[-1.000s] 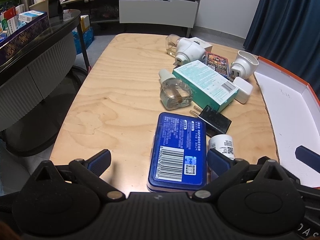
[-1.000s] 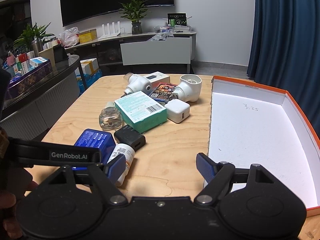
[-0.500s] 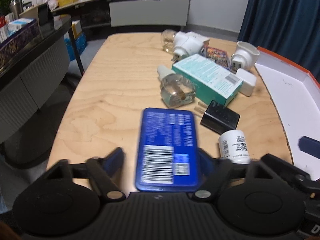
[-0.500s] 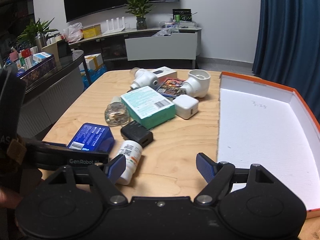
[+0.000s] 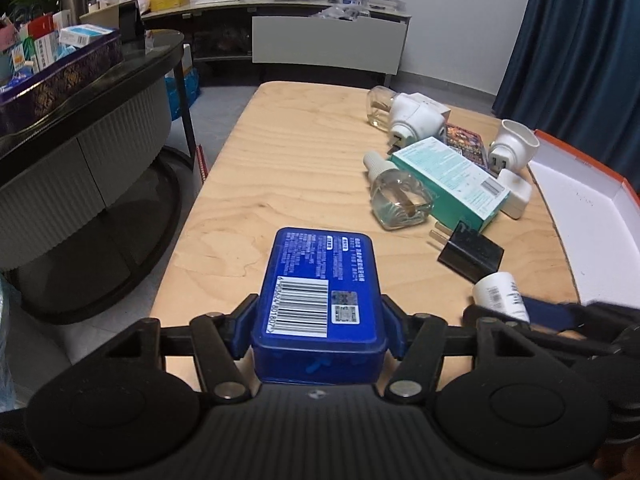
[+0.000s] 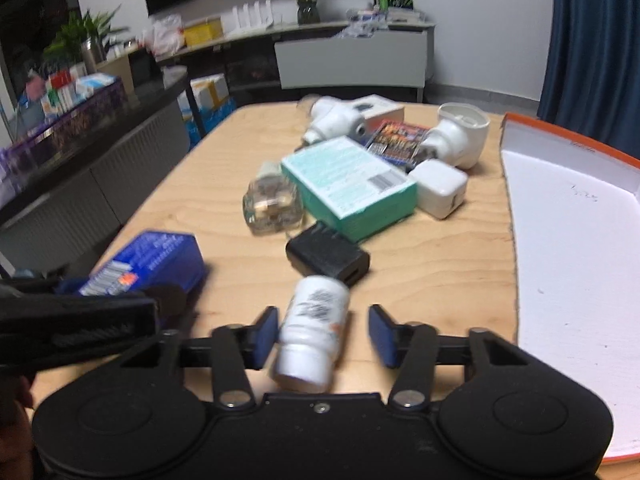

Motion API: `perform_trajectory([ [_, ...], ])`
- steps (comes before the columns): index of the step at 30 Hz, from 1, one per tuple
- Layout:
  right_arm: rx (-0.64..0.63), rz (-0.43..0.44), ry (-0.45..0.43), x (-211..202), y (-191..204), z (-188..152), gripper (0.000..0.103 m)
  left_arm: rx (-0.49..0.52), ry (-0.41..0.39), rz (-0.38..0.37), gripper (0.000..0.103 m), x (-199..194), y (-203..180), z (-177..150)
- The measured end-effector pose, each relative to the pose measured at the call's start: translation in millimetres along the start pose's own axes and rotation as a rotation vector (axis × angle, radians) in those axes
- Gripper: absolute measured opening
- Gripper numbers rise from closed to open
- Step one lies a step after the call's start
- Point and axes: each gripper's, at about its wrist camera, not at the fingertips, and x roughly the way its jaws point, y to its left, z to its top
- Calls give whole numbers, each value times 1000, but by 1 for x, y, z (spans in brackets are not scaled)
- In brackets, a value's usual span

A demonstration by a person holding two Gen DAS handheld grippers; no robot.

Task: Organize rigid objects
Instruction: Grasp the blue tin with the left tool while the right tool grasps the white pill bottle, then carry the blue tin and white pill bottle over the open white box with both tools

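My left gripper (image 5: 318, 330) is shut on a blue tin (image 5: 320, 292) with a barcode label, held just above the wooden table (image 5: 296, 168). The tin also shows in the right wrist view (image 6: 148, 262). My right gripper (image 6: 322, 334) is open, with a white pill bottle (image 6: 314, 336) lying between its fingers; the left pad touches it, the right pad stands apart. The bottle also shows in the left wrist view (image 5: 500, 296). A white tray with an orange rim (image 6: 568, 248) lies at the right.
A black plug adapter (image 6: 328, 256), teal box (image 6: 348, 184), glass refill bottle (image 6: 272, 204), white charger cube (image 6: 440, 188), two white plug-in units (image 6: 456, 136) and a colourful card (image 6: 396, 140) crowd the table's middle. A dark counter (image 5: 80, 128) stands left.
My left gripper closed on the blue tin and lifted it. My right gripper moved left and forward around the white pill bottle and narrowed.
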Motion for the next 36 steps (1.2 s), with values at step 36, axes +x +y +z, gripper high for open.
perform_trajectory([
  [36, 209, -238, -187, -120, -151, -17, 40, 149, -80, -265, 63, -39, -150, 17],
])
